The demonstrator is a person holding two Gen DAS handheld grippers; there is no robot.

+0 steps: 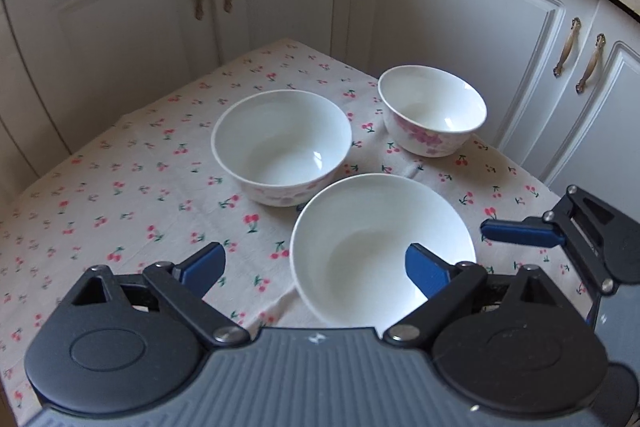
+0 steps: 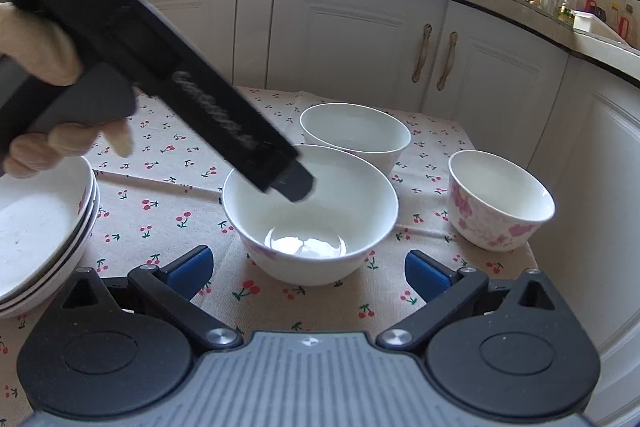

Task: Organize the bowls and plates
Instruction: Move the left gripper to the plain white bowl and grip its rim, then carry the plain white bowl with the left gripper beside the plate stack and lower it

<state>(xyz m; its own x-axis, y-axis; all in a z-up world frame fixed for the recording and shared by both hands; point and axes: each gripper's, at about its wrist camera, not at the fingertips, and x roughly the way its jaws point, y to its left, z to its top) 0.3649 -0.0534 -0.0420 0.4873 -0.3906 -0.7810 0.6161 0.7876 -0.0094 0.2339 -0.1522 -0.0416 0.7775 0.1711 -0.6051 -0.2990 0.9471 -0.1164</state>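
Note:
Three white bowls stand on the cherry-print cloth. The nearest bowl (image 1: 380,247) (image 2: 310,215) is wide, with faint pink flowers on its outside. My left gripper (image 1: 314,269) (image 2: 296,185) is open and straddles this bowl's left rim, the right pad inside and the left pad outside, neither pressing. My right gripper (image 2: 308,273) is open just in front of the same bowl, a pad off each side; one of its blue fingers (image 1: 520,231) shows at the right. Behind stand a second wide bowl (image 1: 280,147) (image 2: 356,135) and a smaller, pink-flowered bowl (image 1: 432,111) (image 2: 500,203).
A stack of shallow white plates (image 2: 40,235) sits at the cloth's left edge. The small table (image 1: 120,207) (image 2: 160,227) is hemmed in by white cabinet doors (image 1: 460,27) behind and to the right. A hand (image 2: 36,47) holds the left gripper's handle.

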